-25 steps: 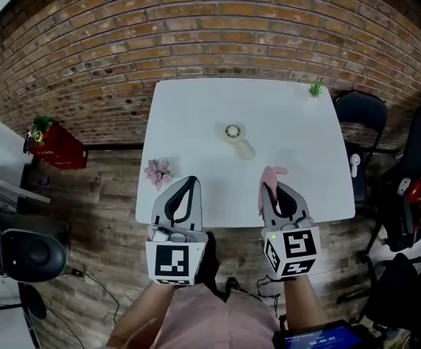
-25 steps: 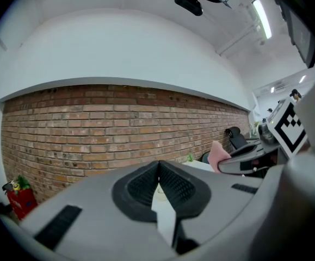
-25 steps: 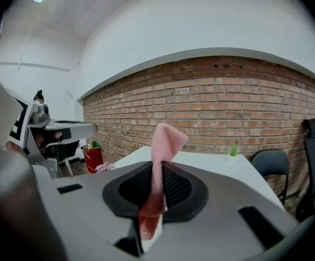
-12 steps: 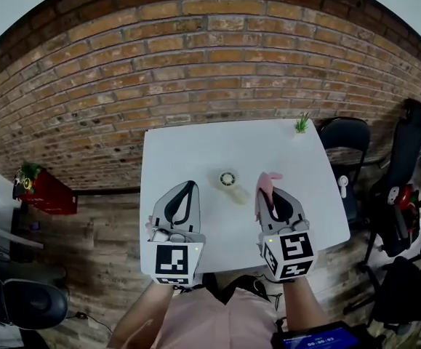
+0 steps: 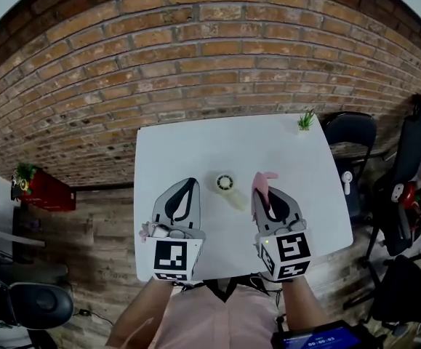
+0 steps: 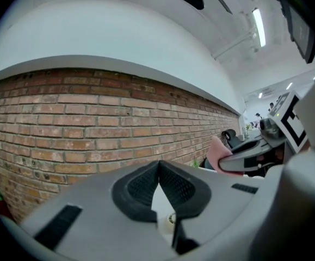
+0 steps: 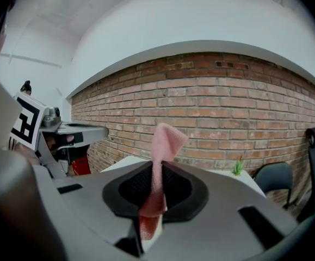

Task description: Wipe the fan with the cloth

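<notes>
Pink cloth (image 5: 262, 183) pinched in right gripper (image 5: 267, 195) jaws; left gripper (image 5: 187, 184) jaws shut, empty. Between both on tabletop (image 5: 305, 195): fan (image 5: 226, 183), just left of cloth, handle slanting toward right gripper.

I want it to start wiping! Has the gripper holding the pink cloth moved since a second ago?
Yes. The right gripper went forward over the table; its cloth is now level with the fan.
</notes>
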